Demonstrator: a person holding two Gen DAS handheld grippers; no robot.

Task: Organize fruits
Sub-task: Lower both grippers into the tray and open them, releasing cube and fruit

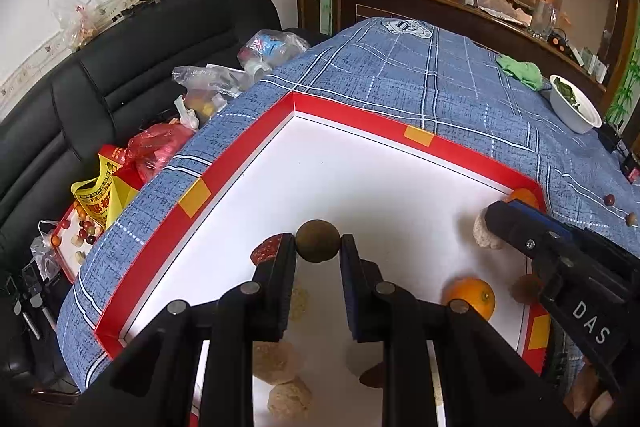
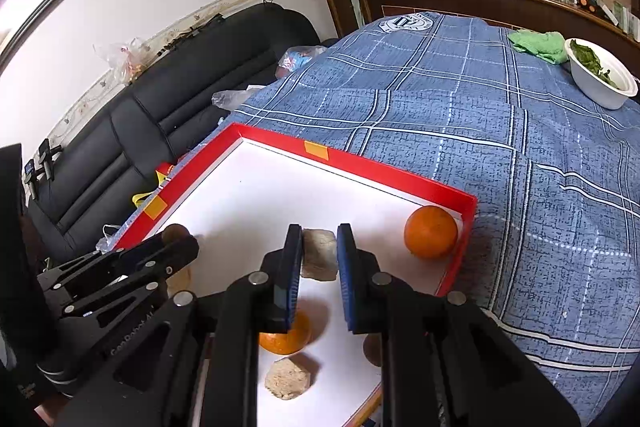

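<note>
left wrist view: left gripper (image 1: pixel 318 247) is clamped on a round brown fruit (image 1: pixel 318 240) over the red tray (image 1: pixel 192 197), centre. right wrist view: right gripper (image 2: pixel 319 251) pinches a pale lump (image 2: pixel 319 254); orange (image 2: pixel 430 231) at two o'clock. a loose pinch could let the round fruit roll away.

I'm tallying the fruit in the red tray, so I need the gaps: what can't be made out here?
- Left wrist view: the left hand-held gripper, shut on a brown round fruit, covers most of a red item and other pieces below its fingers.
- Left wrist view: the right hand-held gripper hides most of the far orange.
- Right wrist view: its fingers cover half the near orange; a dark fruit barely shows.
</note>
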